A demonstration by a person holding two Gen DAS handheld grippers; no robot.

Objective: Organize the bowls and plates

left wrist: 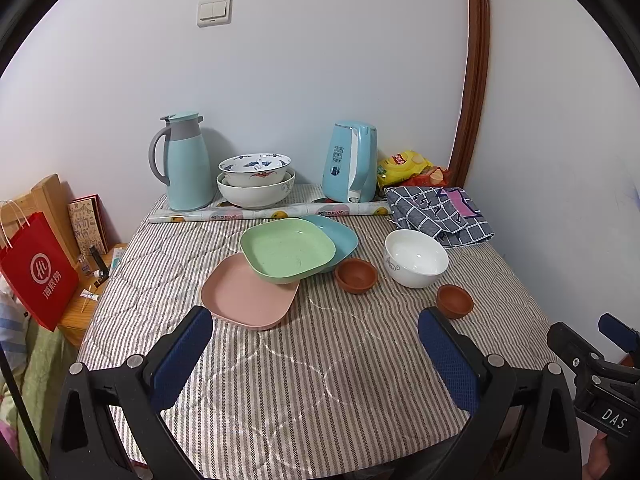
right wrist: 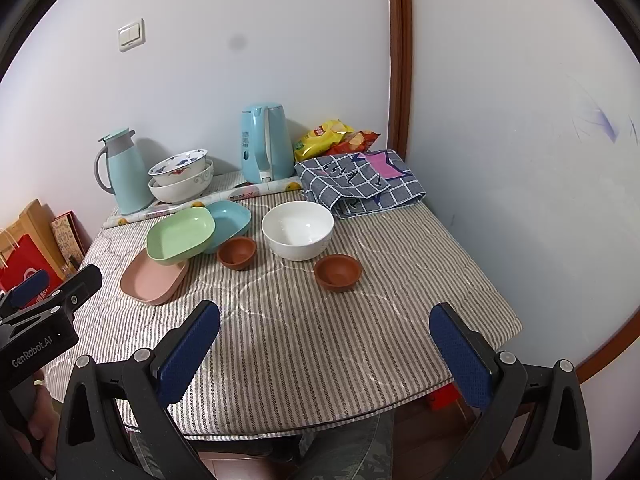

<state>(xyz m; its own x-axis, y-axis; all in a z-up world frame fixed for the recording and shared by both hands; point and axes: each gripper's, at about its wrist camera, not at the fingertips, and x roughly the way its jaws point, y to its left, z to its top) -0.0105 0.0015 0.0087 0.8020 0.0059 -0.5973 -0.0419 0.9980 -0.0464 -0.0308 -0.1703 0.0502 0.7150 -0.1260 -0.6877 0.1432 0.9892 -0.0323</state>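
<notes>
Hovering left gripper [left wrist: 316,344] agape | pink plate [left wrist: 248,296] just ahead

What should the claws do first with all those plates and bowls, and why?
Probably the right claw should reach for the nearer small brown bowl to nest it in the other brown bowl. Both claws are open and hold nothing, the left claw too, and that bowl sits alone and closest. The green plate already leans on the pink plate and blue plate.

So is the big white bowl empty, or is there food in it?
Empty. The white bowl stands upright on the striped cloth, and both views look down into it and show only its clean, shiny white inside.
</notes>
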